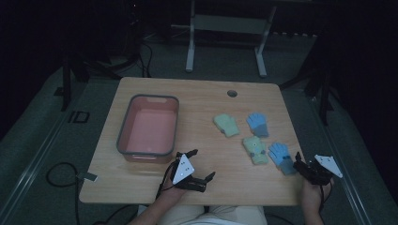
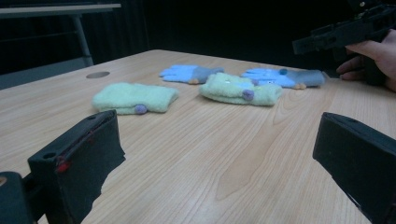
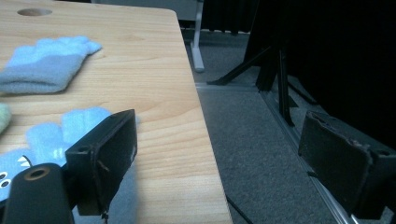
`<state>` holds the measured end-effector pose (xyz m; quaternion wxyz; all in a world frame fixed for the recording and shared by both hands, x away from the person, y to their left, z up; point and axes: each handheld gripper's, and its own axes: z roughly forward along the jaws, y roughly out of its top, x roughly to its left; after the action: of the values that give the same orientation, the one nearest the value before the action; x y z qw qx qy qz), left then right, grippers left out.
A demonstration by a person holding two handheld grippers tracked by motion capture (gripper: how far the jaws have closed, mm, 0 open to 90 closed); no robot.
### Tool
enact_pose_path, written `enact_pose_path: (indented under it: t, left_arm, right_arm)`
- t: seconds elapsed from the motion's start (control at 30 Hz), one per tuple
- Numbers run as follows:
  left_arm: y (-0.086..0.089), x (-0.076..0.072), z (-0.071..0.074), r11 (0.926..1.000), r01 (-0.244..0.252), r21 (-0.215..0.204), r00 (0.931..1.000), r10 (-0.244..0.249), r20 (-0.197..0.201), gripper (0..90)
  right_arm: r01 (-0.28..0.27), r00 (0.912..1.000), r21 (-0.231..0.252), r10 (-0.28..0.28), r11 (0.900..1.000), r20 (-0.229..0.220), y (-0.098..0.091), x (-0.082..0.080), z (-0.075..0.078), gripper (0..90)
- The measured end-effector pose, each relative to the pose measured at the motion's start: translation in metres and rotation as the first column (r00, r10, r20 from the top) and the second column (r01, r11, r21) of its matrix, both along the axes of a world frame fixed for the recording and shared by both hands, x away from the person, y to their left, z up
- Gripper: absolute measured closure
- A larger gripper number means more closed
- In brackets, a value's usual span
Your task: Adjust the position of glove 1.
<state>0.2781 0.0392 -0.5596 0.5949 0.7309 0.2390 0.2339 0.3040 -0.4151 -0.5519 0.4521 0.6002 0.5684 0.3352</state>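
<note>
Wooden table [image 1: 197, 101] held a pink bin [image 1: 149, 127] at left, four gloves [image 1: 255, 137] at right. L gripper [image 1: 196, 165] sat open near front edge; R gripper [image 1: 300, 163] open beside nearest blue glove [image 1: 280, 156].

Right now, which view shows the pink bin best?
The high view: the pink bin sits whole on the table's left half, its inside visible and empty. The left gripper view faces the gloves instead; the right gripper view faces the table's right edge.
</note>
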Motion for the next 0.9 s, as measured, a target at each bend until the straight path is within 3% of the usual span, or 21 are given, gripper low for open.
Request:
enact_pose_path:
  t: [0.23,0.5,0.63,0.73,0.9]
  left_arm:
    - [-0.0003,0.0,0.0,1.0,0.005,-0.001,1.0,-0.005,-0.001,1.0]
    - [-0.0007,-0.0001,0.0,1.0,0.006,0.001,1.0,-0.006,0.002,1.0]
    - [-0.0007,-0.0003,0.0,1.0,0.005,0.002,1.0,-0.005,0.004,1.0]
    - [-0.0007,-0.0004,0.0,1.0,0.006,0.002,1.0,-0.006,0.005,1.0]
    - [-0.0007,-0.0004,0.0,1.0,0.006,0.002,1.0,-0.006,0.005,1.0]
  right_arm:
    - [0.027,0.999,-0.037,-0.028,0.9989,-0.034,0.0033,0.003,-0.0005,12.7]
    - [0.011,0.9981,-0.081,-0.016,0.9966,-0.06,0.0076,0.0055,-0.0012,12.8]
    - [0.011,0.9975,-0.08,-0.017,0.9968,-0.068,0.0081,0.0067,-0.0012,12.8]
    - [-0.001,0.996,-0.025,-0.001,0.9997,-0.09,0.004,0.0078,-0.0005,12.7]
    - [0.009,0.996,-0.015,-0.01,0.9998,-0.089,0.0009,0.0083,0.0011,12.7]
